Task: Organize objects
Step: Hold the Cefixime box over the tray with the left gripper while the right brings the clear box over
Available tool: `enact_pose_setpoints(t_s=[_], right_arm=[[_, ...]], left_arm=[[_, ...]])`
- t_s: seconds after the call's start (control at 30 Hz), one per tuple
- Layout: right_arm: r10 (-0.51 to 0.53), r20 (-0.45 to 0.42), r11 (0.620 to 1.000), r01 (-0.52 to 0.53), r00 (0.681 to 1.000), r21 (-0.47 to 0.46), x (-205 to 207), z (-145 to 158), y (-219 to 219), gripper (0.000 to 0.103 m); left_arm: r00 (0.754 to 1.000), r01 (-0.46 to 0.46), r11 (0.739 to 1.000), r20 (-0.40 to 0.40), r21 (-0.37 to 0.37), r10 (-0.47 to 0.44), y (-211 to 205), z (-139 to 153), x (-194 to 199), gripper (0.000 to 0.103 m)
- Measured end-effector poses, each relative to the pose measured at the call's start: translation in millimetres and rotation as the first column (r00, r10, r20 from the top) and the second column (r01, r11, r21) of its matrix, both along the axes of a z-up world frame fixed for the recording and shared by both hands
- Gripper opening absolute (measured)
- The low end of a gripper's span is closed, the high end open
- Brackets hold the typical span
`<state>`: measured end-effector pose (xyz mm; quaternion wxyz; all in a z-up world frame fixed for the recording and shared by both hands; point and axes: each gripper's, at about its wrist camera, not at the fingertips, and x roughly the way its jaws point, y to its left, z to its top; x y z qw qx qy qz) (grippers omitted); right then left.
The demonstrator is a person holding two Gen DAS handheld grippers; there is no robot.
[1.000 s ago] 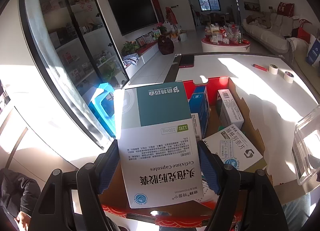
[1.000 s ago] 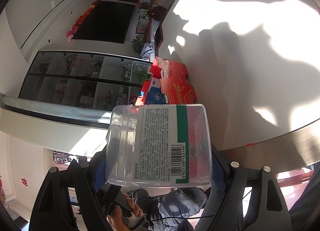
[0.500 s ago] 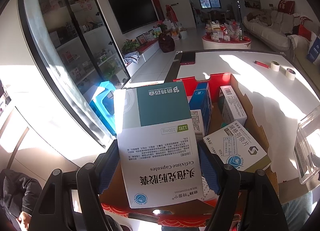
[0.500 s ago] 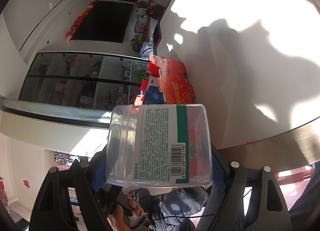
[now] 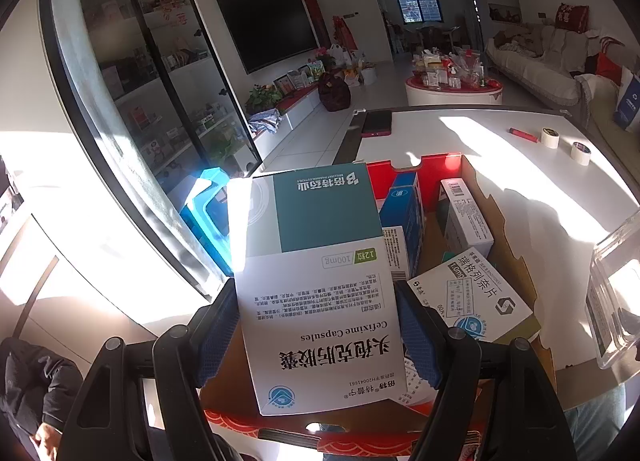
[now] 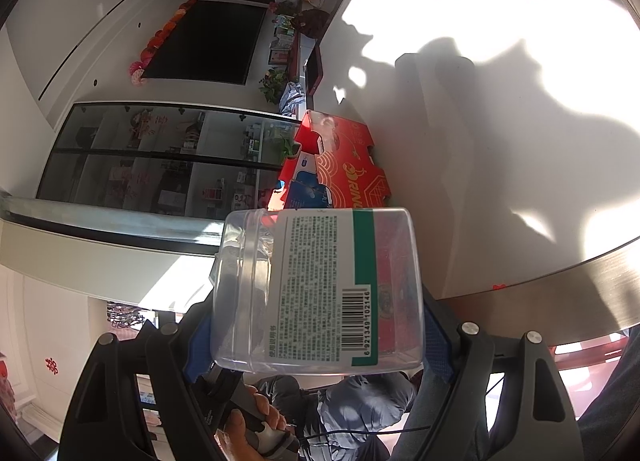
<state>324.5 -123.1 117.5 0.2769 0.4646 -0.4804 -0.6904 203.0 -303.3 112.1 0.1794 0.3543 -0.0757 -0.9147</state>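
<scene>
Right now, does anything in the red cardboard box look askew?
Yes: one white medicine carton with a grey logo lies tilted across the others in the red cardboard box, while the blue carton and white barcoded carton stand on edge.

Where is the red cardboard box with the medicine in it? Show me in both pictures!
Left wrist view: the red cardboard box fills the lower middle, right behind the Cefixime box that the left gripper holds.
Right wrist view: the same box sits mid-frame, just above the clear plastic jar in the right gripper.
Shared landmark: the big black TV.
</scene>
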Motion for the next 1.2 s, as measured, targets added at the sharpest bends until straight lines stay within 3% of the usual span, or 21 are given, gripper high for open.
enact_pose_setpoints(t_s=[0.67,0.8,0.93,1.2], right_arm=[[-0.112,0.019,0.994,0.112,0.993,0.012,17.5,-13.6,37.3,0.083],[-0.155,0.026,0.988,0.154,0.988,0.027,21.7,-15.1,54.3,0.083],[-0.176,-0.012,0.978,0.176,0.984,0.112,28.2,-7.1,60.9,0.083],[-0.172,0.001,0.978,0.170,0.985,0.119,31.2,-6.1,59.7,0.083]], left_arm=[[0.990,0.137,0.974,0.017,0.179,-0.142,27.5,2.8,-7.0,0.079],[0.986,0.164,0.970,0.010,0.177,-0.168,37.6,6.7,-6.8,0.079],[0.983,0.177,0.970,0.011,0.167,-0.181,44.6,9.2,-7.7,0.079],[0.980,0.190,0.974,0.028,0.127,-0.195,54.0,8.1,-7.1,0.079]])
